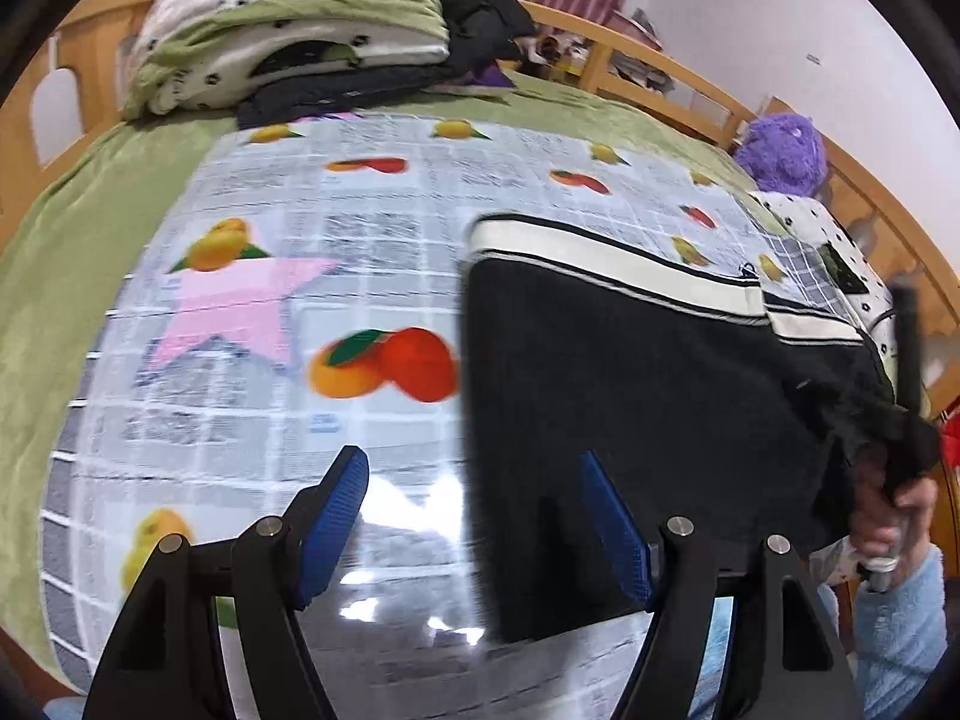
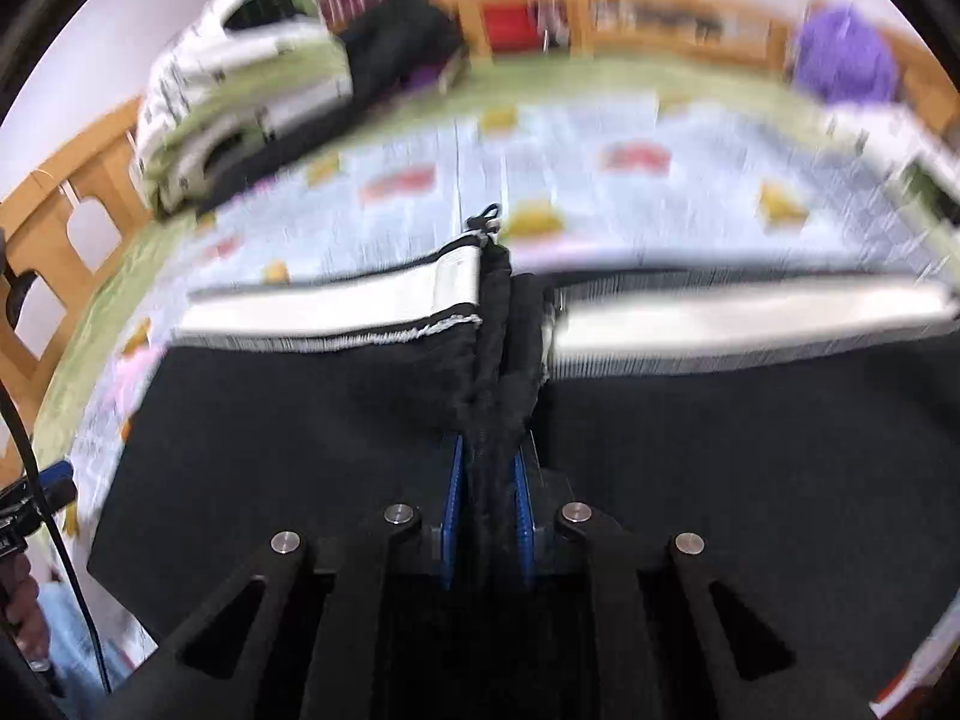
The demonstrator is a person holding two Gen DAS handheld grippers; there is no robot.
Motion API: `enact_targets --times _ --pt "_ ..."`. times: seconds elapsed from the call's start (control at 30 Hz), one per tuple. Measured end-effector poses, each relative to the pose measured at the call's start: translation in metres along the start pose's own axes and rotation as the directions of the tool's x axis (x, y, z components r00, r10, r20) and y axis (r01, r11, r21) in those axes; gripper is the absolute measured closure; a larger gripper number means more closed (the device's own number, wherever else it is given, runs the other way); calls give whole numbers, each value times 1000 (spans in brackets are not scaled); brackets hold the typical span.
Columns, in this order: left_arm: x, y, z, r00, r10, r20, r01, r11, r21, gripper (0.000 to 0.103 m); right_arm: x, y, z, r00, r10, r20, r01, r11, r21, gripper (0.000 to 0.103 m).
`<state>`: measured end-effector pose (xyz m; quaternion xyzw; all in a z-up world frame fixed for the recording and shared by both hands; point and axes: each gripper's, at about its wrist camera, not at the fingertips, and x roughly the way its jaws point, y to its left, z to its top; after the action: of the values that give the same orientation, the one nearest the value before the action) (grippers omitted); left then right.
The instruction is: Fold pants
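Observation:
Black pants (image 1: 630,396) with a white striped waistband lie on a fruit-print sheet on the bed. My left gripper (image 1: 474,468) is open and empty, its blue pads straddling the pants' left edge just above the sheet. My right gripper (image 2: 487,480) is shut on a bunched fold of the black pants (image 2: 300,450), with the waistband spreading to both sides beyond it. In the left wrist view the right gripper (image 1: 894,456) shows at the far right, pinching the pants' fabric.
The fruit-print sheet (image 1: 360,276) covers a green bedspread (image 1: 54,300). Folded bedding (image 1: 288,30) and dark clothes are piled at the back. A purple plush toy (image 1: 780,150) sits at the right by the wooden bed rail (image 1: 672,66).

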<state>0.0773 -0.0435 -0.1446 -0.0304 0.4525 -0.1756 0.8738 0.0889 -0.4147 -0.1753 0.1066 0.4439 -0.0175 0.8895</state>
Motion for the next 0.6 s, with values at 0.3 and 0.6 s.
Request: enact_targets --times 0.3,0.6 --pt "6 -31 0 1000 -16 9 16 999 50 32 -54 8 -34 995 -22 92 28 998 -62 72" --pt "33 -45 -24 997 46 -66 -40 995 88 31 -41 26 -85 994 -89 56 96 985 -141 71"
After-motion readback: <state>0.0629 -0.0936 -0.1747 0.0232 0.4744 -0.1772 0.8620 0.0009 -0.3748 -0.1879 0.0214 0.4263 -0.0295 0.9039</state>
